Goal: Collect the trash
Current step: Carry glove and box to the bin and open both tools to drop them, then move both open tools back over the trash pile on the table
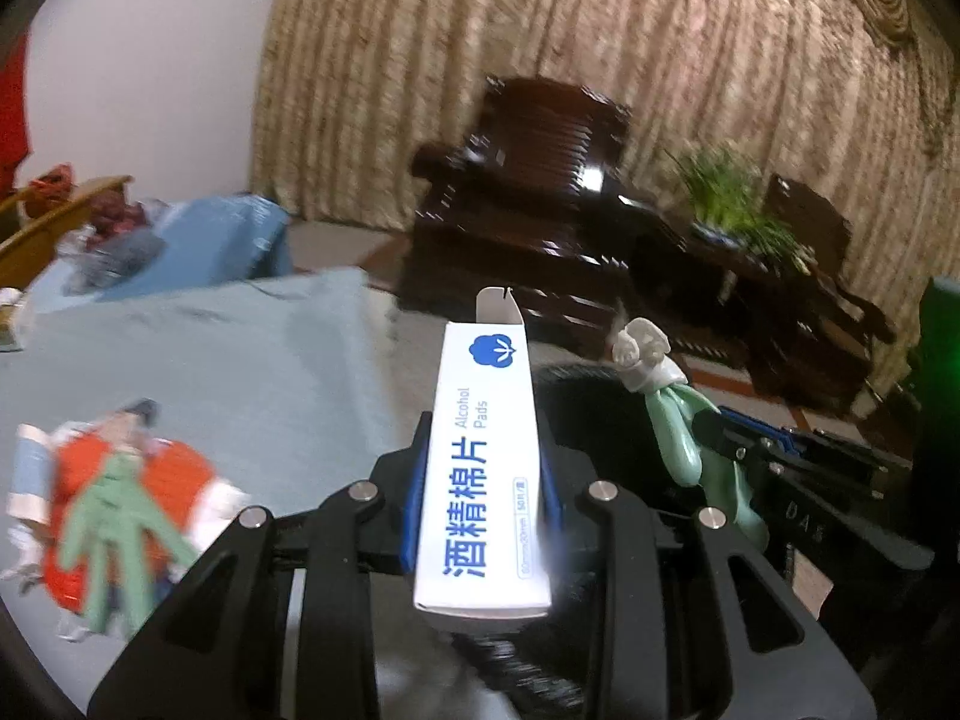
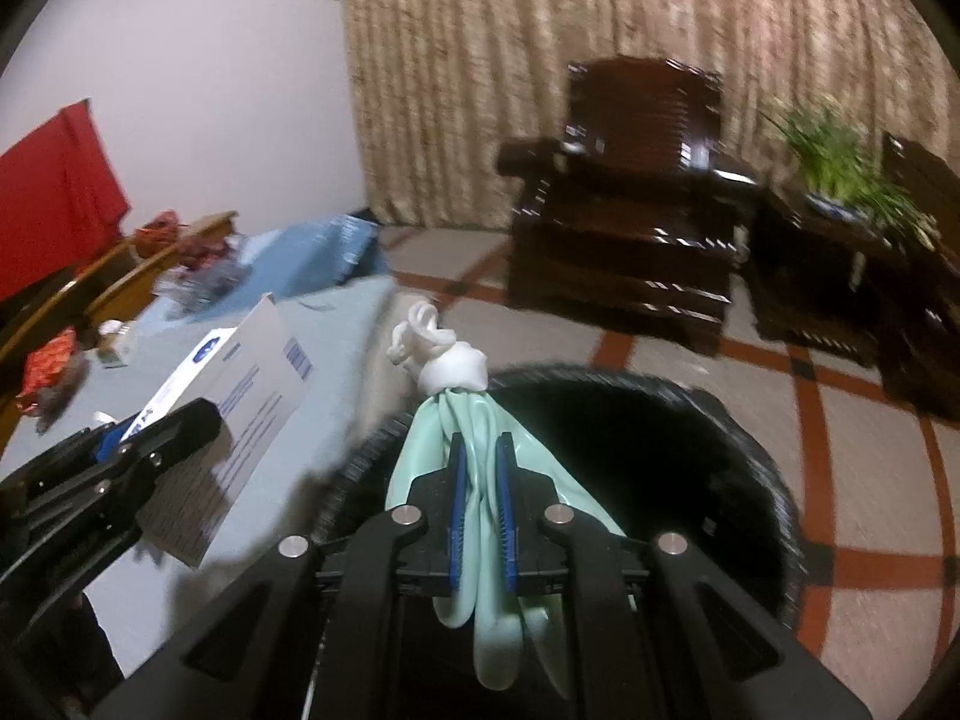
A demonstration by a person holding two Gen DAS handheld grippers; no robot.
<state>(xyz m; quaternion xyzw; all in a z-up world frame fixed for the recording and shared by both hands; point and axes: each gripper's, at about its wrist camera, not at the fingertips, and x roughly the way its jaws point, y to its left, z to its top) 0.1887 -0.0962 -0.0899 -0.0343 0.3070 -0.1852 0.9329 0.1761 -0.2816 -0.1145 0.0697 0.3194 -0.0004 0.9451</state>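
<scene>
My left gripper [image 1: 483, 480] is shut on a white alcohol pads box [image 1: 483, 468] with blue print, which stands up between the blue pads. The same box [image 2: 240, 384] shows at the left of the right wrist view, held by the left gripper [image 2: 150, 432]. My right gripper [image 2: 480, 480] is shut on a pale green rubber glove [image 2: 462, 420] with a white cuff; the glove [image 1: 672, 420] also appears at the right of the left wrist view. A round black trash bin [image 2: 750, 450] sits on the floor just beyond and below the glove.
A table under a light blue cloth [image 1: 240, 372] lies to the left, with a red wrapper and another green glove [image 1: 120, 516] on it. Dark wooden armchairs [image 2: 630, 210] and a potted plant [image 2: 840, 162] stand before a beige curtain. The floor is tiled with red lines.
</scene>
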